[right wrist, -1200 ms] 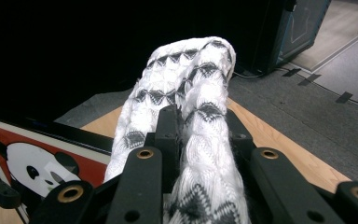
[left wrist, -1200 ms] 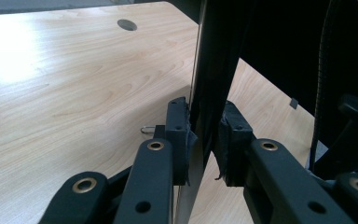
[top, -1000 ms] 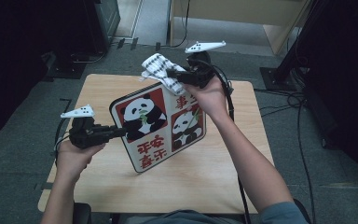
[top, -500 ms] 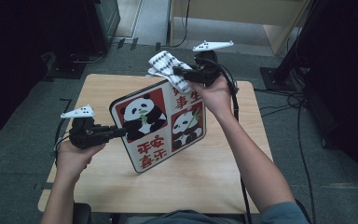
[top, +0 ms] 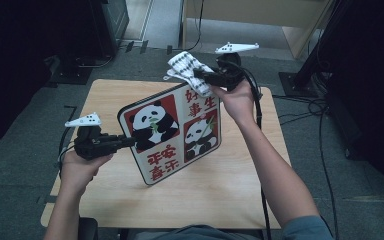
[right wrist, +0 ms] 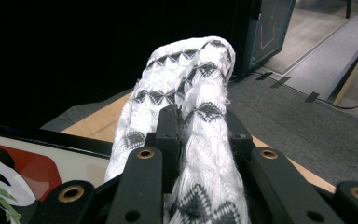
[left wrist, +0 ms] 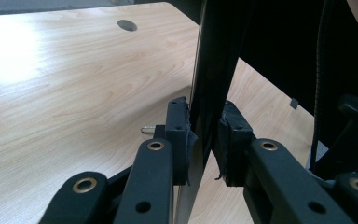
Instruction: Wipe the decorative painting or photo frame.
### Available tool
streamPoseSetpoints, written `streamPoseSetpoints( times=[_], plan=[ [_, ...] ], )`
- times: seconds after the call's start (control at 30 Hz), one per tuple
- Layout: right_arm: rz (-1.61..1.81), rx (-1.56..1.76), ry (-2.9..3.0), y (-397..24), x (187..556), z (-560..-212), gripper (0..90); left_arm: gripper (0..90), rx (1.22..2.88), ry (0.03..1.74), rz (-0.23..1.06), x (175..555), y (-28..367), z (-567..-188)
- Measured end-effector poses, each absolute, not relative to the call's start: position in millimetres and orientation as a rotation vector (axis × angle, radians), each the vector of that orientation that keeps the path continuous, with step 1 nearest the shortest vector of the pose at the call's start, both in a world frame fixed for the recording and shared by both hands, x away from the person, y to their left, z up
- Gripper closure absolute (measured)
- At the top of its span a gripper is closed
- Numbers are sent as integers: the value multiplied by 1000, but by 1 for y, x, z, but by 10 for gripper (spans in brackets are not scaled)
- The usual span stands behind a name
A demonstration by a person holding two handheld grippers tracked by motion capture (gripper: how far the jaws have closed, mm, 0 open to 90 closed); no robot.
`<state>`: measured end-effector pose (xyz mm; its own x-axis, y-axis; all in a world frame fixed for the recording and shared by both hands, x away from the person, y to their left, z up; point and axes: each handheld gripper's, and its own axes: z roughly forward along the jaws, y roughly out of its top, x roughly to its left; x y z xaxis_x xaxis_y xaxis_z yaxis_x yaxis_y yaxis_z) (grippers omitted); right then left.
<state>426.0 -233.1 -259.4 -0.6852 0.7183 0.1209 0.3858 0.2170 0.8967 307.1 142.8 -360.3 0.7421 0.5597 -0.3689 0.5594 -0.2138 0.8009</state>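
Left hand-held gripper: clamped on the left edge of the rectangular panda-print board, propping it tilted on the pale wooden counter
Right hand-held gripper: closed on a bunched white cloth with black zigzag pattern
Key relation: cloth touches the board's top right corner; board face runs down-left from it

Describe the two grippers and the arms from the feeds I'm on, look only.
Both the left gripper and the right gripper are black, pistol-shaped bodies with two black jaws fixed by brass-ringed rivets and dark block pads. Each carries a white, speckled three-cornered plate on top. A black cable trails from the right one. The forearms are bare; a blue-grey sleeve shows at the right upper arm.
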Motion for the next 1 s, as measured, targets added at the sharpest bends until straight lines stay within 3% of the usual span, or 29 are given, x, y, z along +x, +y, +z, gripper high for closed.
streamPoseSetpoints(
  times=[1.0],
  plan=[
    [1410, 1090, 2092, -273, 430, -257, 768, 775, 1875, 866, 1, 307, 143, -360]
  ],
)
